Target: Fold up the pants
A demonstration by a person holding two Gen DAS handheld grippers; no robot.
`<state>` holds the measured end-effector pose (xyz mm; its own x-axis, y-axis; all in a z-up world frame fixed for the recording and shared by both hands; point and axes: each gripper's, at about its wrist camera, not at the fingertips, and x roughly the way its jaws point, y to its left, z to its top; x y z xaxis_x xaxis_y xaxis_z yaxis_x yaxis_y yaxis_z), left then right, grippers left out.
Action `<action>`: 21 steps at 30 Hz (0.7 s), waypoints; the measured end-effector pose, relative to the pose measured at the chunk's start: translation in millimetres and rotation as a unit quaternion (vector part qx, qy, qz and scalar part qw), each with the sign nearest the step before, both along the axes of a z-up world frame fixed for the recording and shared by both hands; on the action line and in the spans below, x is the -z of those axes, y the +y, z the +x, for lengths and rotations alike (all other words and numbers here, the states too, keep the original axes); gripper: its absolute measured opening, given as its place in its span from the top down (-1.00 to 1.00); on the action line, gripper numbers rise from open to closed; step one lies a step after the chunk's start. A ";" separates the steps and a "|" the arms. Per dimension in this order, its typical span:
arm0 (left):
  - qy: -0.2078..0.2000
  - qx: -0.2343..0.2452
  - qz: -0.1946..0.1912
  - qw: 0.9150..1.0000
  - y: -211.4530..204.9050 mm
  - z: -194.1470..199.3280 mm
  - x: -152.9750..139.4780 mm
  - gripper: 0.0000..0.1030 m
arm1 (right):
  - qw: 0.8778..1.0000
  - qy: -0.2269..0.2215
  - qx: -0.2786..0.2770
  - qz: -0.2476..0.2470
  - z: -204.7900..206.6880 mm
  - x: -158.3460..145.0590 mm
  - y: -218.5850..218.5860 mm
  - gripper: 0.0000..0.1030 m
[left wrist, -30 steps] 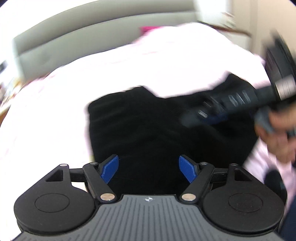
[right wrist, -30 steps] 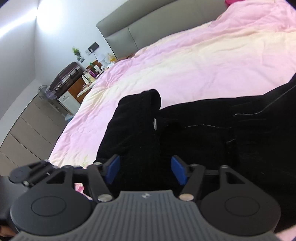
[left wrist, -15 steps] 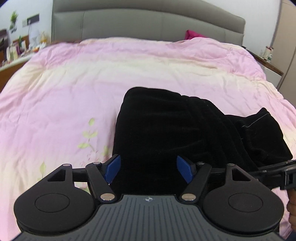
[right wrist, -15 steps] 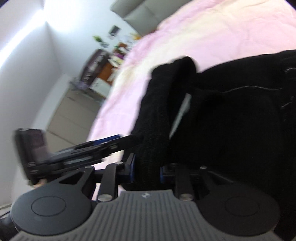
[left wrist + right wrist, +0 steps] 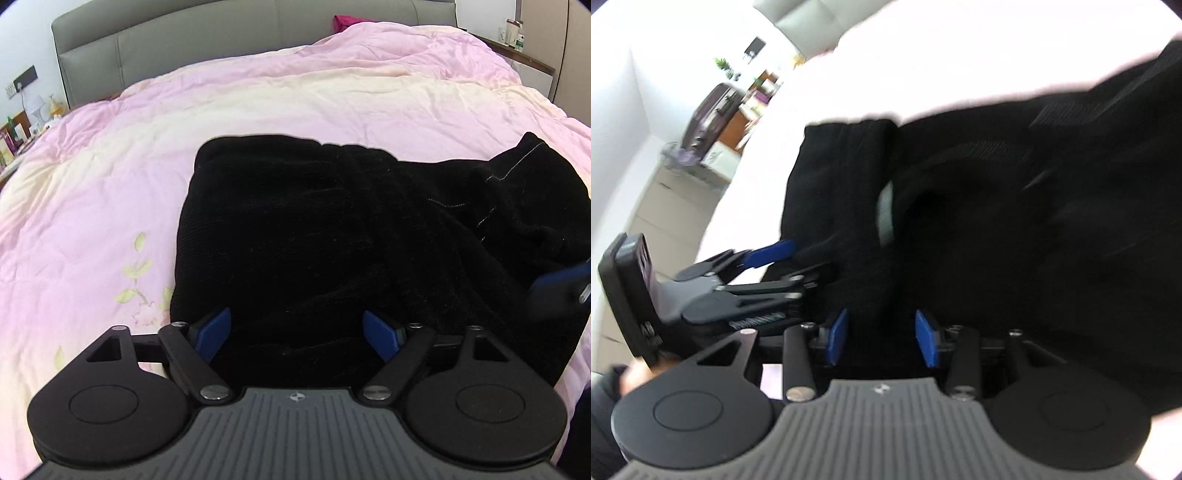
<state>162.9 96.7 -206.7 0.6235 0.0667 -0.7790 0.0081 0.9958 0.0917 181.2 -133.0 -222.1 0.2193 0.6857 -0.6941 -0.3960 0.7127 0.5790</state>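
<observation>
The black pants [image 5: 332,236] are lying bunched on my pink quilt [image 5: 110,192], stretching across it toward the right. I am holding my left gripper [image 5: 297,332] over their near edge, its blue jaws spreading wide with dark cloth lying between them, untouched. My right gripper [image 5: 882,338] is hovering at the other end, its jaws opening at a middling gap around a thick black fold; I cannot tell whether the pads are pressing it. The grey headboard [image 5: 258,33] is standing beyond.
</observation>
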 end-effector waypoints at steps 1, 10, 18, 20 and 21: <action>-0.002 0.003 0.004 1.000 -3.1 -0.9 -3.5 -0.67 | 0.999 -0.024 0.023 -0.013 -3.3 -8.7 -16.4 -0.05; -0.085 0.067 0.015 0.994 -66.6 -1.9 -42.1 -0.72 | 0.956 -0.082 0.282 0.027 -20.5 -40.2 -170.4 -0.12; -0.074 0.123 -0.006 0.990 -143.4 16.9 -38.3 -0.73 | 0.941 -0.054 0.333 0.006 -19.6 -26.9 -185.6 -0.14; -0.067 0.122 -0.022 0.990 -152.8 23.5 -34.4 -0.73 | 0.941 -0.049 0.335 0.005 -17.6 -30.1 -195.7 -0.14; -0.064 0.122 -0.030 0.990 -157.6 28.8 -32.1 -0.73 | 0.941 -0.048 0.335 0.006 -18.0 -29.2 -197.5 -0.14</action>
<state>191.7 -61.0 -174.6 0.7090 -0.1418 -0.6908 0.2412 0.9693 0.0487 163.2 -330.5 -192.9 0.6671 0.3787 -0.6415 0.0896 0.8141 0.5737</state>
